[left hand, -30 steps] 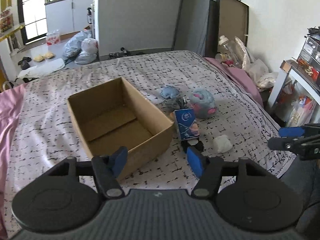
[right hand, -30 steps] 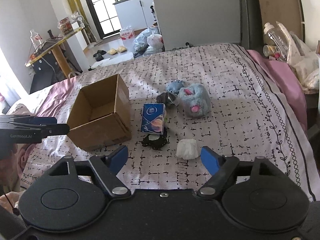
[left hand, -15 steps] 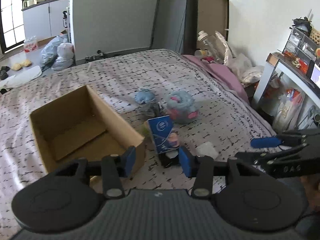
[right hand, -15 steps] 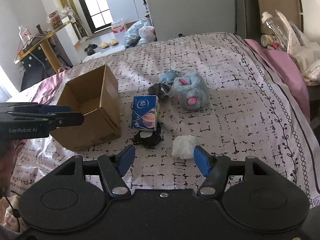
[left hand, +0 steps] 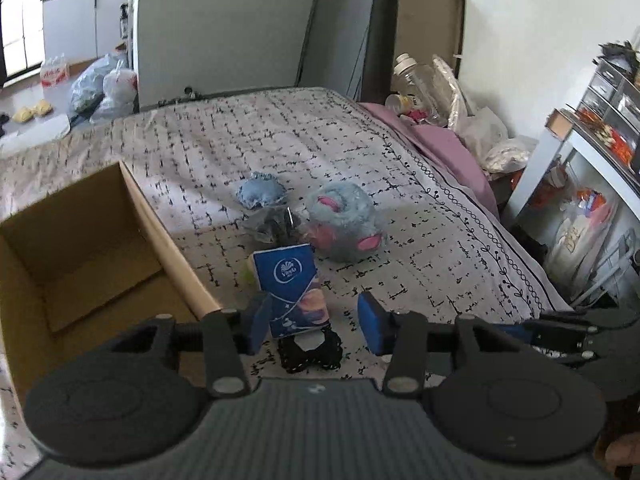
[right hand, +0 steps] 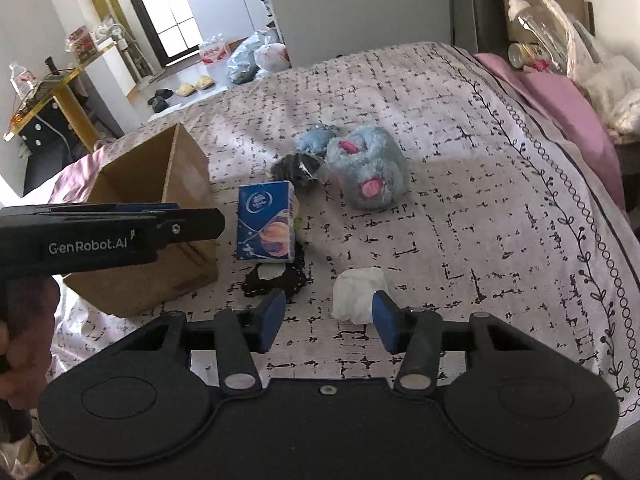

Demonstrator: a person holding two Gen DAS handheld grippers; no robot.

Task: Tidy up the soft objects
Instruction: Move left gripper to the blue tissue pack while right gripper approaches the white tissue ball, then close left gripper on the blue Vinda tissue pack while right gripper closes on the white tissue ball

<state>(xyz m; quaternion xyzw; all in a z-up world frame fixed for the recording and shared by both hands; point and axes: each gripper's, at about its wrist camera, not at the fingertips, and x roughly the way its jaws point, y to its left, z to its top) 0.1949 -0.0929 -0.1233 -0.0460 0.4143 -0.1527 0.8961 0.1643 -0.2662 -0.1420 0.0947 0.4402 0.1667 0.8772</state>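
An open cardboard box point(left hand: 96, 240) point(right hand: 160, 216) stands on the patterned bed. Right of it a blue tissue pack point(left hand: 290, 290) point(right hand: 266, 226) stands over a black lace item point(left hand: 310, 354) point(right hand: 276, 278). Behind lie a grey bundle point(left hand: 272, 224) point(right hand: 296, 168), a small blue pouch point(left hand: 260, 194) point(right hand: 316, 140) and a fluffy blue and pink plush point(left hand: 344, 232) point(right hand: 368, 172). A white soft lump point(right hand: 358, 294) lies nearest. My left gripper point(left hand: 312, 324) is open, its fingers either side of the tissue pack. My right gripper point(right hand: 330, 322) is open just before the white lump.
Pink bedding point(right hand: 568, 100), a bottle point(left hand: 416, 80) and bags pile up at the bed's far right. A white shelf unit point(left hand: 580, 168) stands right of the bed. A gold-edged table point(right hand: 52, 92) and bags on the floor point(right hand: 256, 60) are beyond the bed's left side.
Both grippers moved forward and down toward the items. The left gripper now frames the tissue pack; the right gripper has neared the white lump. Both stay open.
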